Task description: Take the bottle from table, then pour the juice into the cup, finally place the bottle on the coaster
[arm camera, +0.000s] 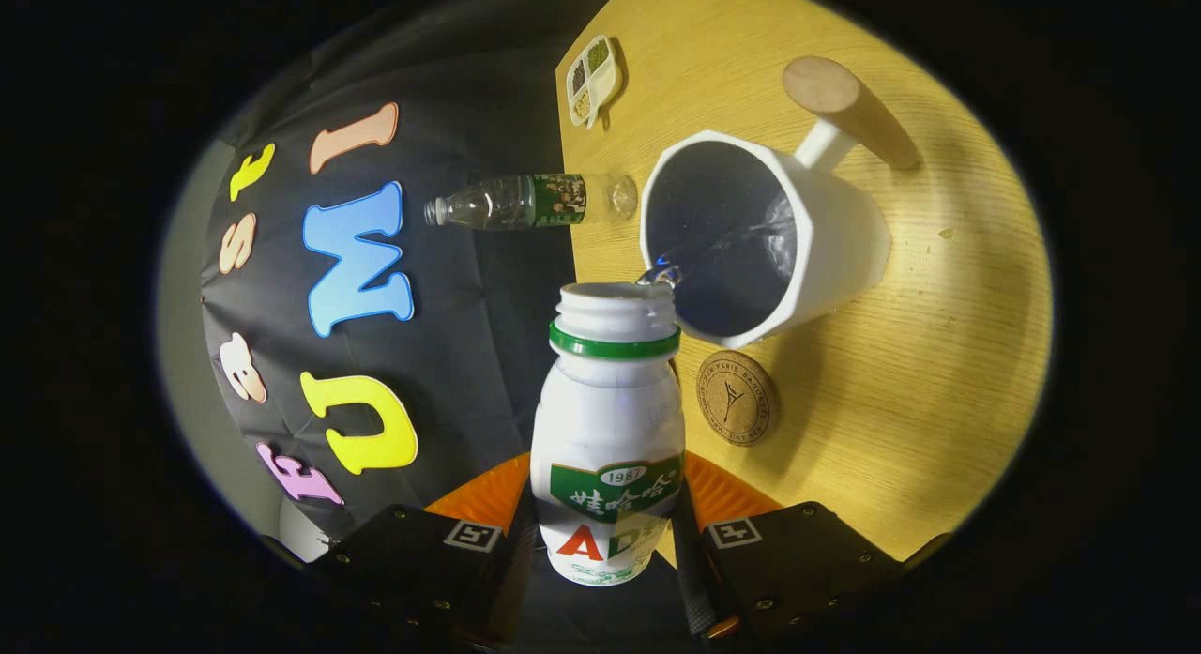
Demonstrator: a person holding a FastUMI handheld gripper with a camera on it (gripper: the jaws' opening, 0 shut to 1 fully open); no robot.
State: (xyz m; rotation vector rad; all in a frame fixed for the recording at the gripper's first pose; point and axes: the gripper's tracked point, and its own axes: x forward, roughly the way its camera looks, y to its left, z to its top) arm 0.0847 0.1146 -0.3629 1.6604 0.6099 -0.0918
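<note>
Pour step. My gripper [605, 532] is clamped on the lower body of the bottle [608, 448], its mouth at the cup [765, 236] rim, 1 o'clock. Thin plastic: light, squashable, likely slick; I'd keep the grip low. Coaster [737, 398] lies at 2 o'clock.

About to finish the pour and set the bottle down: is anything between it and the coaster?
Nothing visible. The gripper is shut on the bottle, whose mouth is at the cup rim. The coaster lies bare on the table, beside the bottle and just below the cup.
</note>
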